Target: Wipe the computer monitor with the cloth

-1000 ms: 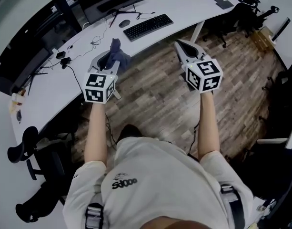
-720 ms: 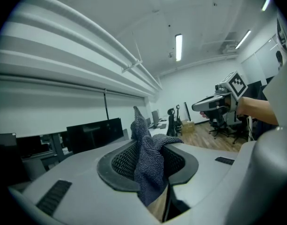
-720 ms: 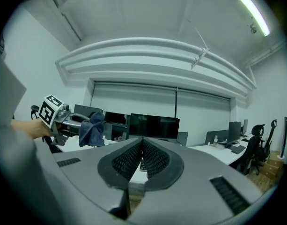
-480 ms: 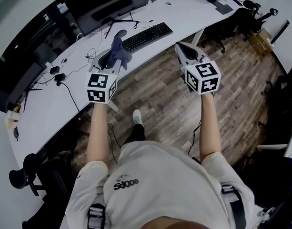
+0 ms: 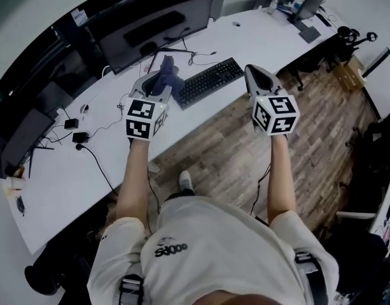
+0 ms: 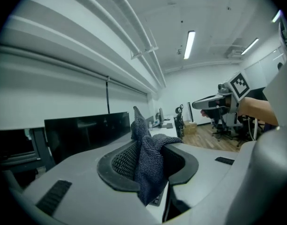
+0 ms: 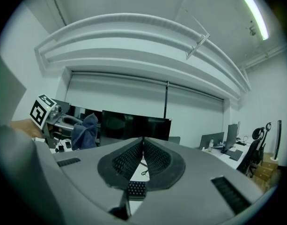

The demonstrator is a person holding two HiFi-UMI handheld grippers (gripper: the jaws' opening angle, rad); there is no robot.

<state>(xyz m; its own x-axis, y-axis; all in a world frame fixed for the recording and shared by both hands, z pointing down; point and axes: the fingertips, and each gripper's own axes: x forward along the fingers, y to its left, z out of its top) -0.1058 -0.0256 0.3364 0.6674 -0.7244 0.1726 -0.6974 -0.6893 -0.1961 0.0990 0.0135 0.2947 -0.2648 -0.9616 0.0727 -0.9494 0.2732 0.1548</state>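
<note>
A dark monitor [image 5: 153,27] stands at the back of the white desk [image 5: 74,164], with its black screen also in the right gripper view [image 7: 134,125] and the left gripper view [image 6: 84,132]. My left gripper [image 5: 158,81] is shut on a dark blue-grey cloth [image 5: 168,76], which sticks up from the jaws [image 6: 145,163] and hangs over them. It hovers above the desk, short of the screen. My right gripper [image 5: 255,75] is shut and empty, over the desk's front edge beside the black keyboard [image 5: 208,81].
Cables [image 5: 93,135] and small adapters [image 5: 77,137] lie on the desk to the left. A second dark screen [image 5: 20,138] stands at far left. Laptops [image 5: 309,8] sit at the far right end. Office chairs [image 5: 354,40] stand on the wooden floor [image 5: 220,151].
The person has stepped closer to the desk. Both grippers have moved forward and up toward the monitor, the left one still holding the cloth.
</note>
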